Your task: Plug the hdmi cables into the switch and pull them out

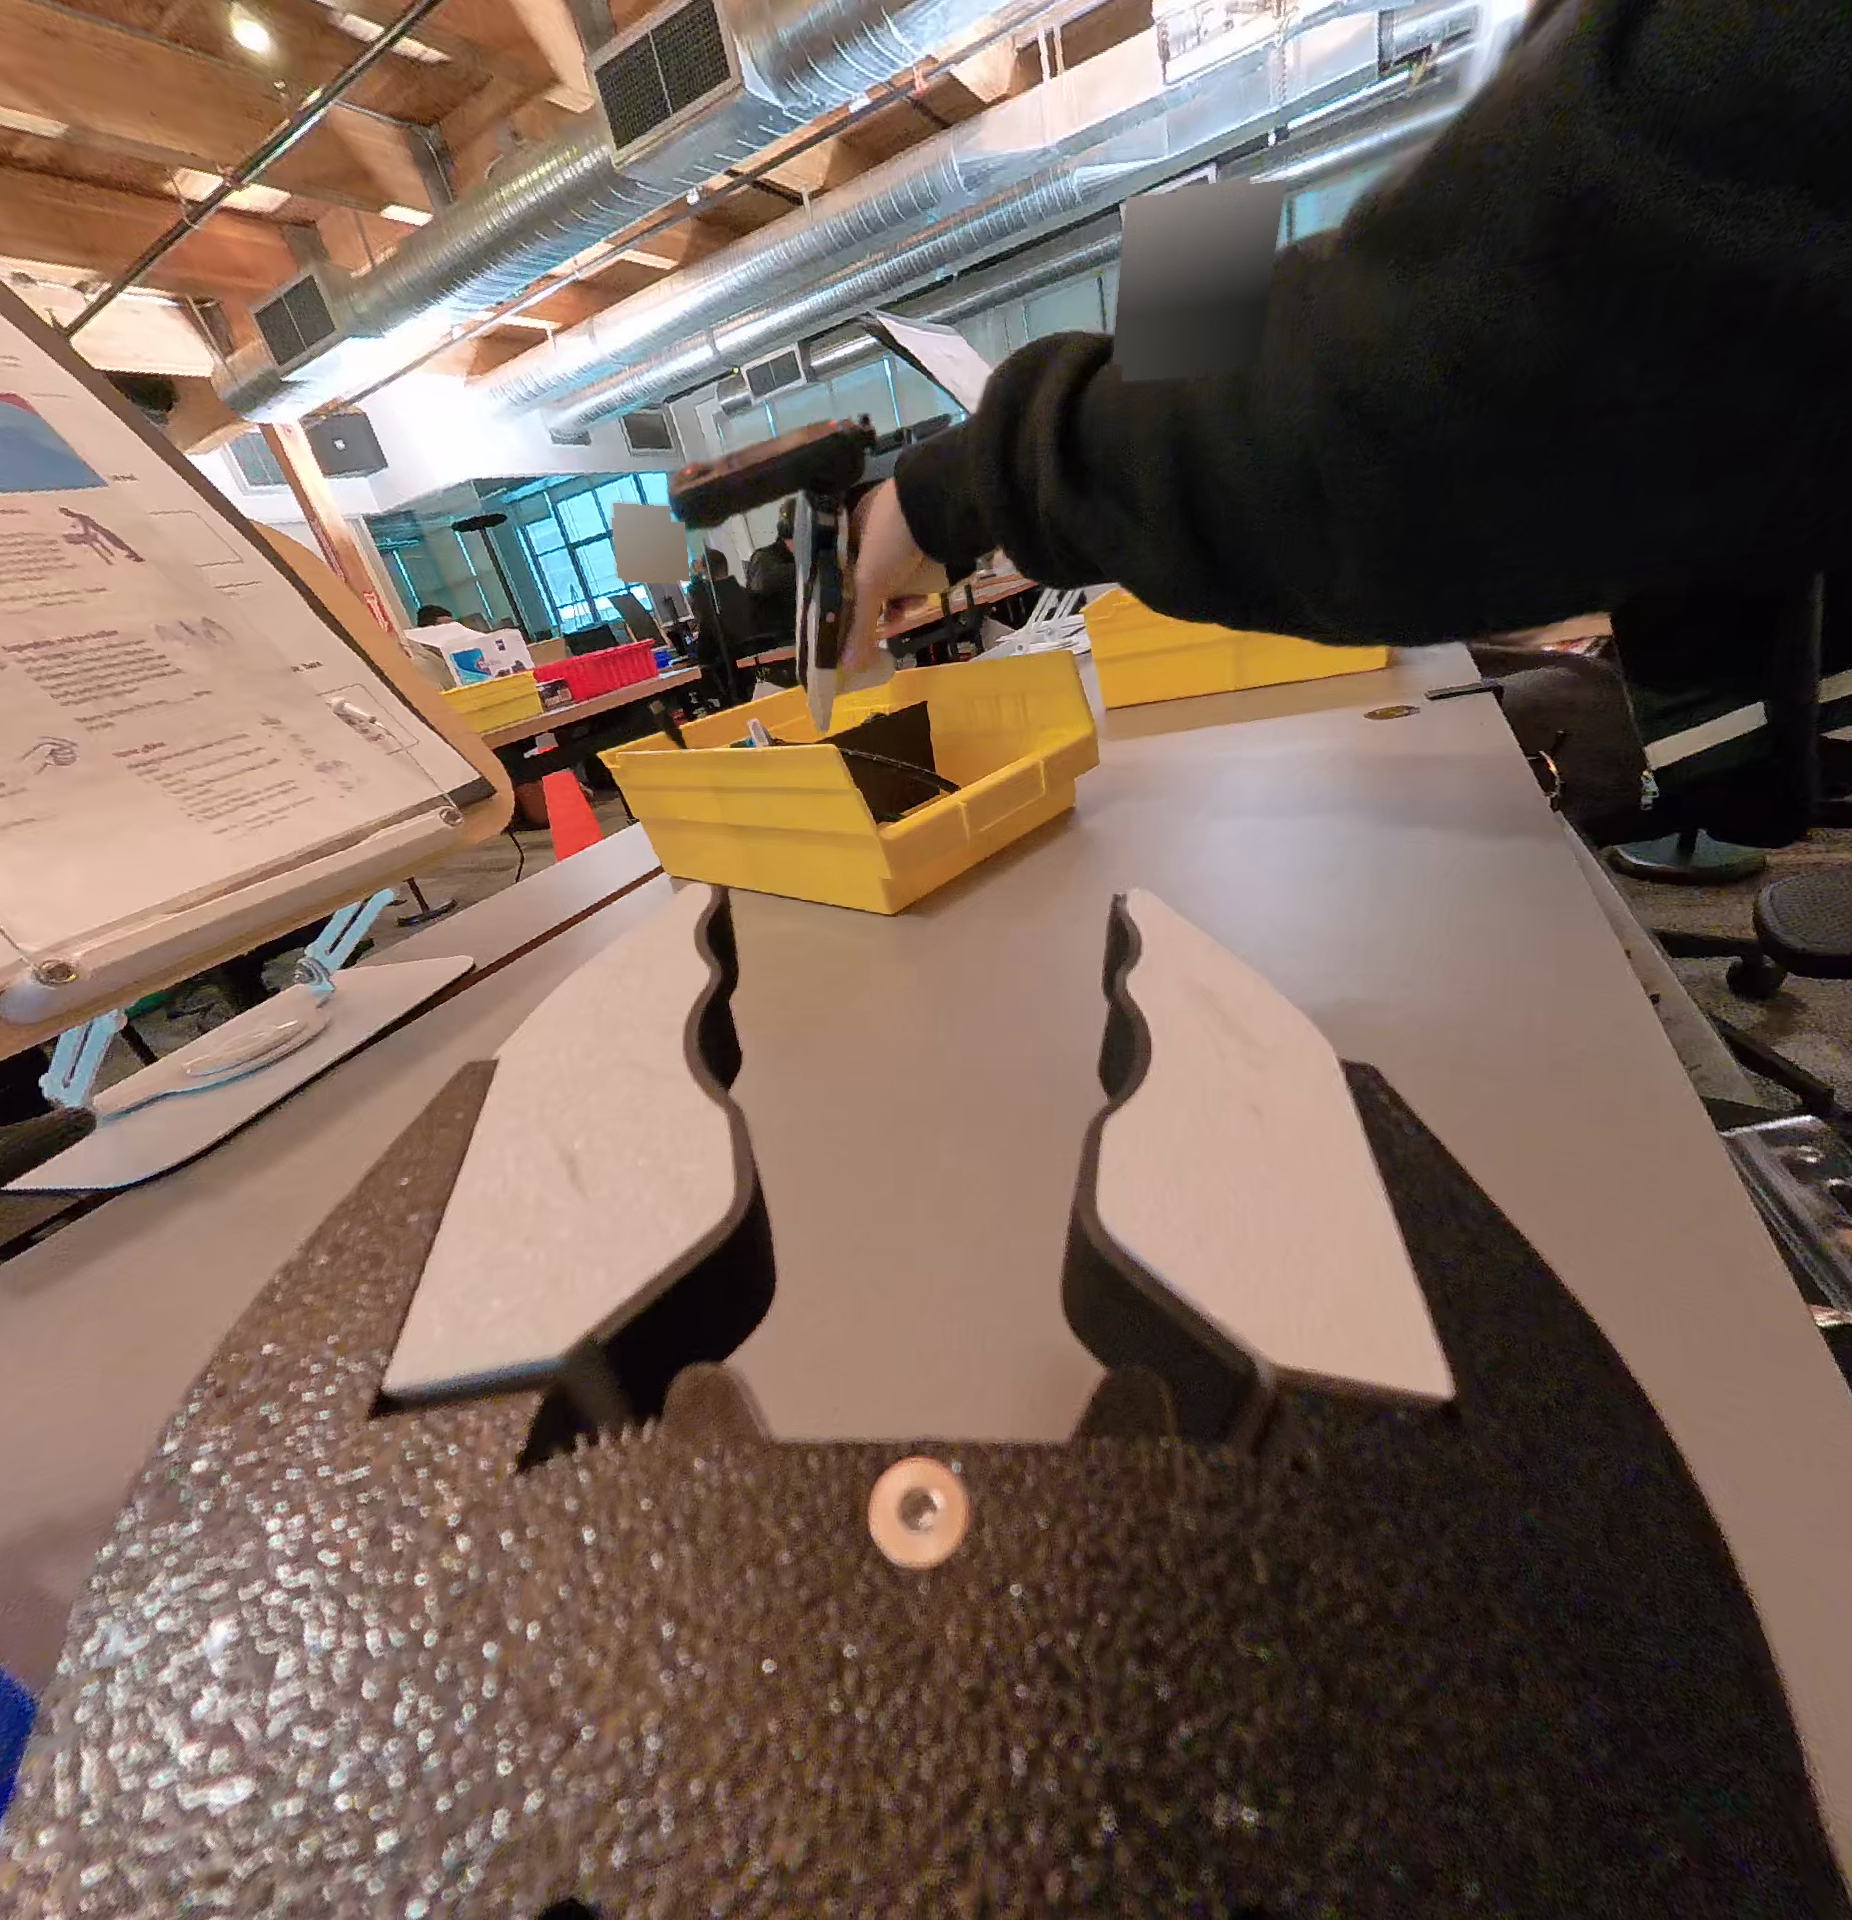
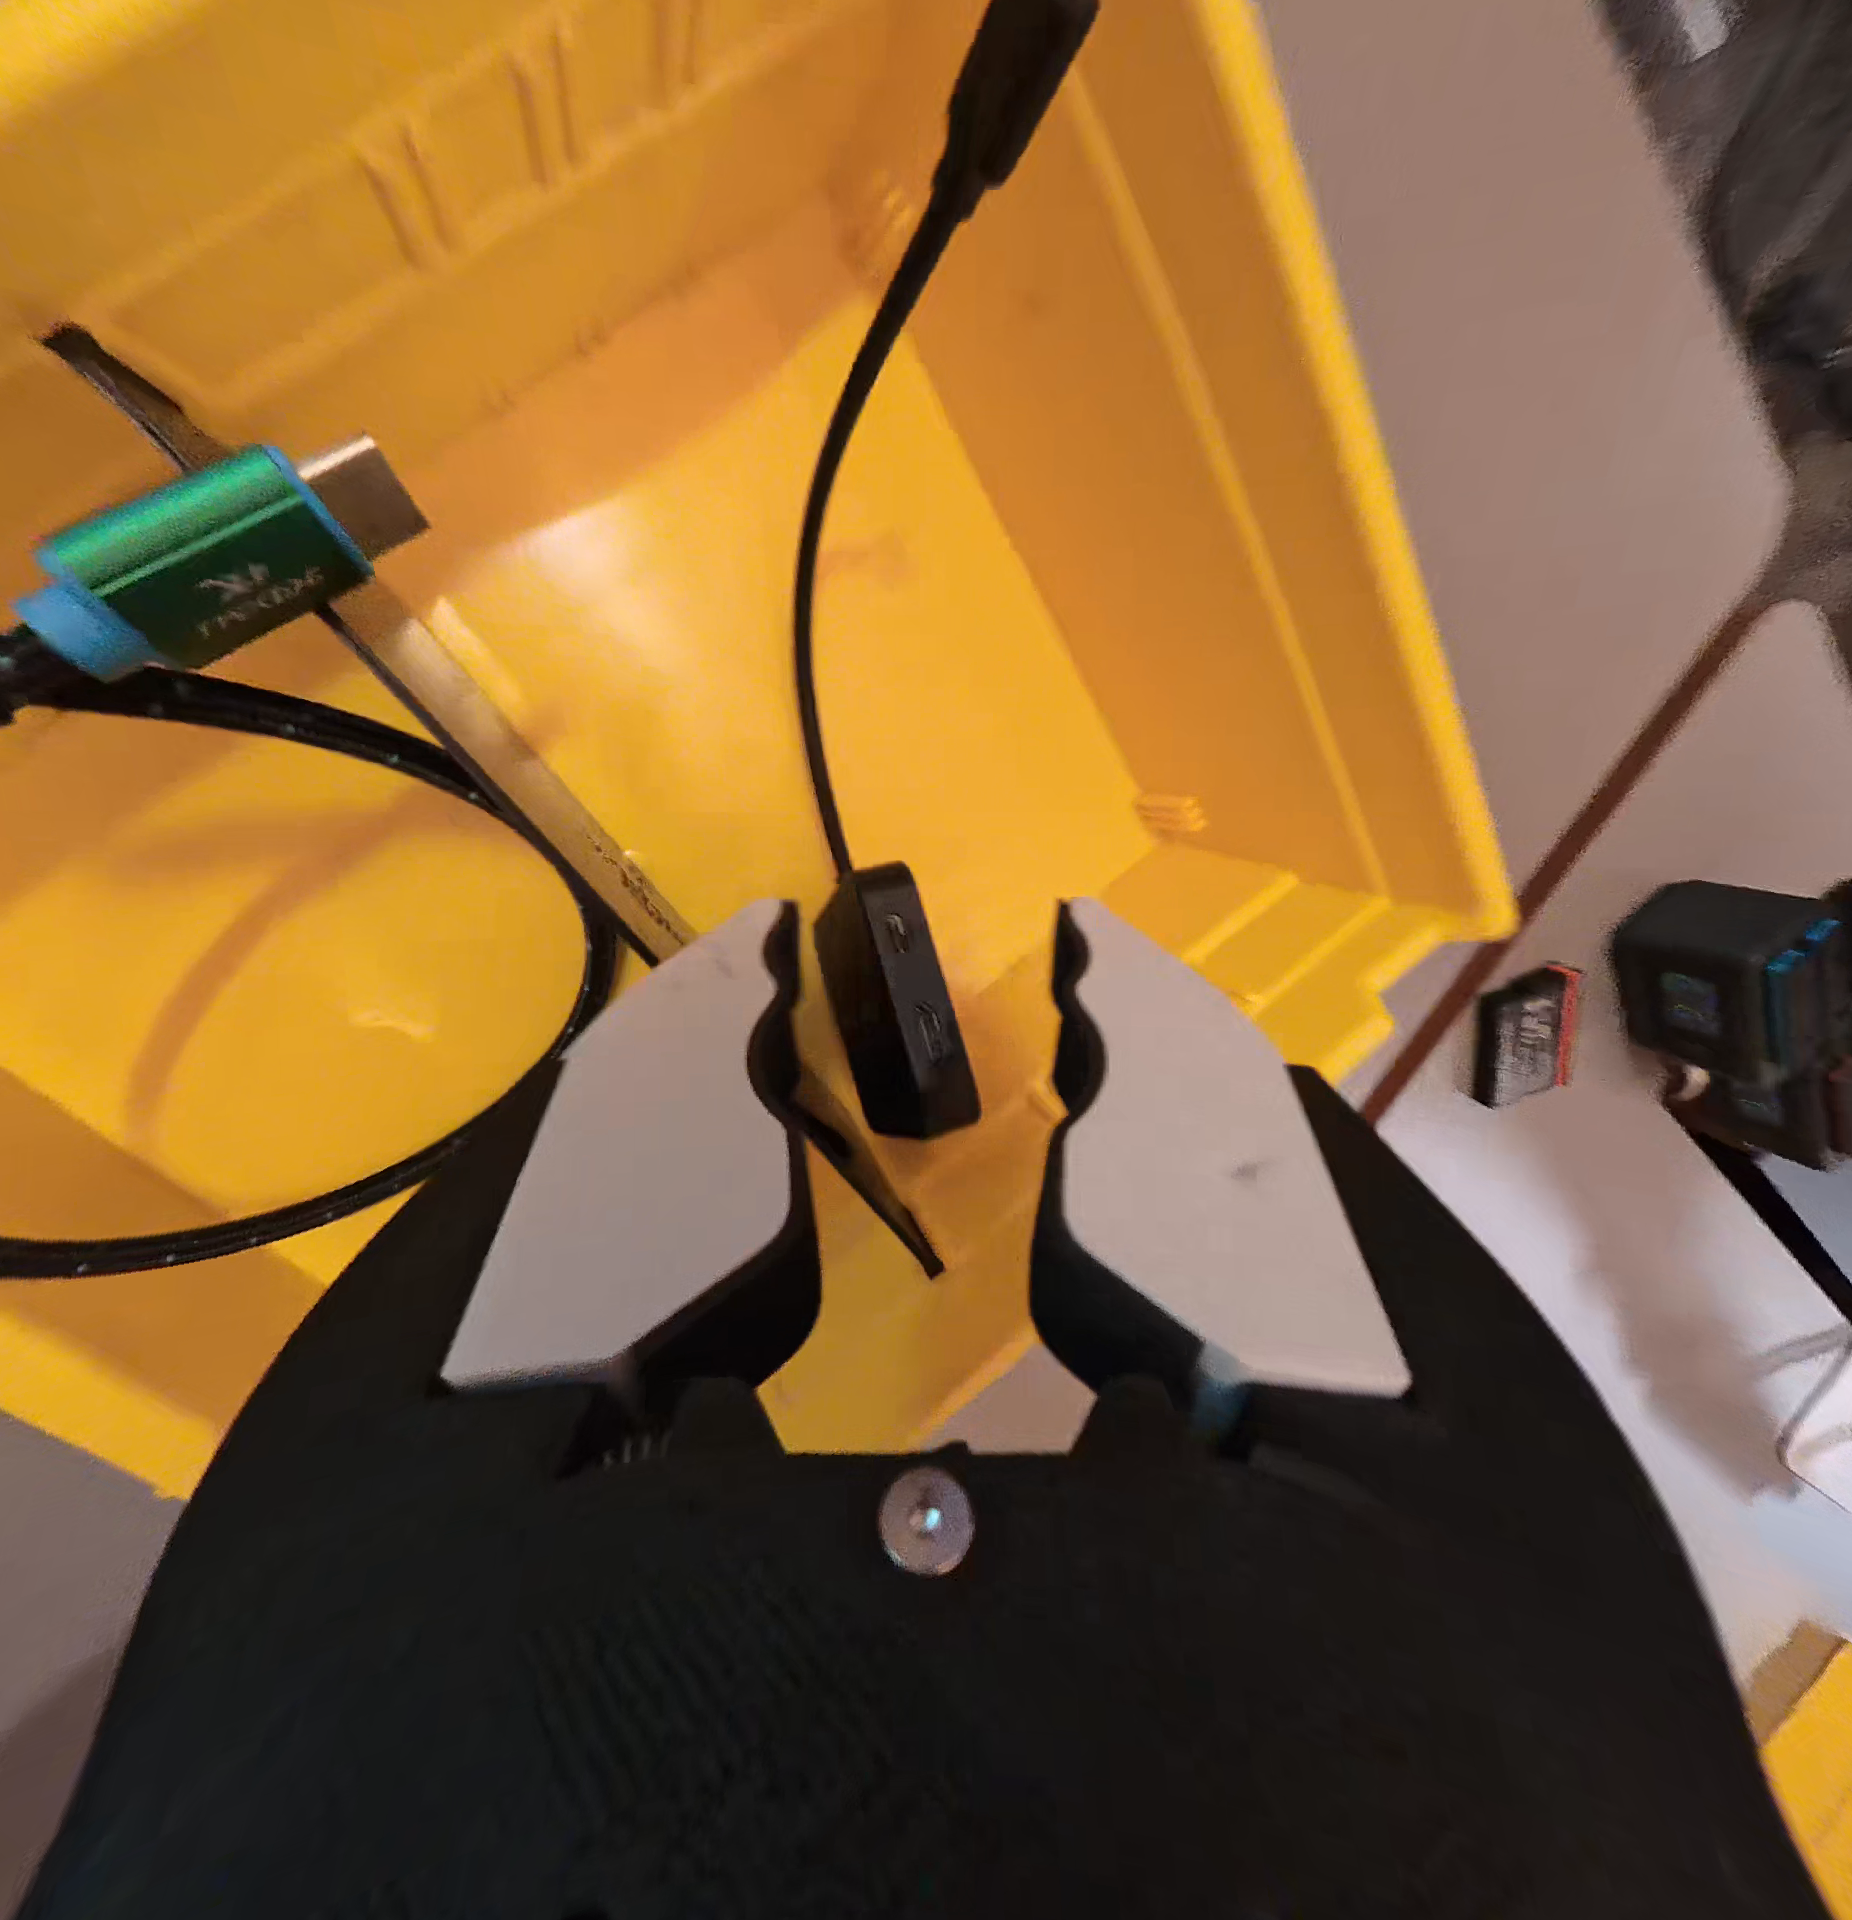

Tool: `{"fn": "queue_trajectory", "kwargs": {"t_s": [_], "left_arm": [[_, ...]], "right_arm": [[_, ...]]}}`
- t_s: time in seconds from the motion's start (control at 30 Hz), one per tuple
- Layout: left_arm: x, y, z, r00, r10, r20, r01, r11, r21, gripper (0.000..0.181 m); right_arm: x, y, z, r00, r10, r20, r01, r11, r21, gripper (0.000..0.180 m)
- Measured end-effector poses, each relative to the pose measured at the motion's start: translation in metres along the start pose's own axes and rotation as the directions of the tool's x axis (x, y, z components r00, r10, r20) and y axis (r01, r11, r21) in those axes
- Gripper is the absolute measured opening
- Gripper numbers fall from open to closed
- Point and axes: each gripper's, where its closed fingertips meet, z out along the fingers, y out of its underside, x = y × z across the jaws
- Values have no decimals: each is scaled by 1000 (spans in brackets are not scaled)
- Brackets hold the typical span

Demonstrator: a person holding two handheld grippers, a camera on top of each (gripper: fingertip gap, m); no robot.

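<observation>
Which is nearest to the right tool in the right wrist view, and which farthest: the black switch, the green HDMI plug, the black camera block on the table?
1. Black switch: between the open tips of the right tool.
2. Green HDMI plug: upper left, inside the yellow bin.
3. Black camera block: far right, outside the bin.

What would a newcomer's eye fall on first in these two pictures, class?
Most likely the bright yellow bin on the grey table. Inside it, a small black switch sits between the open jaws of the right gripper. A green HDMI plug lies at the bin's left, unplugged.
</observation>
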Motion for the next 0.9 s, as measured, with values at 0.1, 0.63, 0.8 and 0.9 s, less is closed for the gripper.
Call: {"fn": "queue_trajectory", "kwargs": {"t_s": [0.1, 0.63, 0.8, 0.9], "left_arm": [[-6, -1, -1, 999, -16, 32, 16, 1000, 6, 65], [-154, -17, -65, 572, -621, 537, 660, 736, 149, 52], [-211, -1, -67, 500, -514, 697, 763, 643, -73, 72], [-232, 24, -66, 389, -498, 775, 863, 491, -119, 78]], "right_arm": [[-3, -10, -37, 992, 31, -124, -17, 994, 111, 60], [-310, -22, -107, 974, -130, 187, -34, 727, 685, 60], [-309, -12, -107, 976, -161, 146, 21, 740, 672, 63], [-309, -5, -112, 971, -174, 165, 12, 724, 689, 64]]}}
